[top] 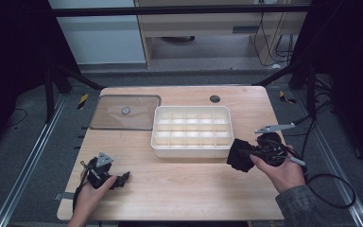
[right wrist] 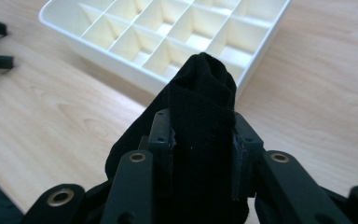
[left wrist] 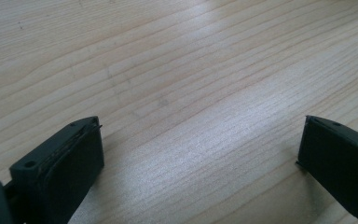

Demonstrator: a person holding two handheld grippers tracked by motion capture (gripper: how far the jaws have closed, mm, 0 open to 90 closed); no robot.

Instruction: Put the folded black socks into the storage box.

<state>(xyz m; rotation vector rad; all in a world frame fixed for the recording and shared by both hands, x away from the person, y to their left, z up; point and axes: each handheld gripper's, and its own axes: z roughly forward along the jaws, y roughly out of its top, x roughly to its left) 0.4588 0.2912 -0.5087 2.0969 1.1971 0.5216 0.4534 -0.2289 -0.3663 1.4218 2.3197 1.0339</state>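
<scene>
Fingers of right gripper (right wrist: pixel 203 140) clamp black cloth (right wrist: pixel 203 93), probably sock, beside white tray (right wrist: pixel 256 56); left gripper (left wrist: pixel 200 154) fingers spread, empty.

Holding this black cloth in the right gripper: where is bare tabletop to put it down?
Bare wood lies between the white divider tray and the near table edge, from the left gripper across to the right gripper clamping the black cloth. The far-left corner is taken by the clear lid.

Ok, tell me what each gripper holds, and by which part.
Right gripper: rolled black cloth bundle, clamped across its middle. Left gripper: nothing.
</scene>
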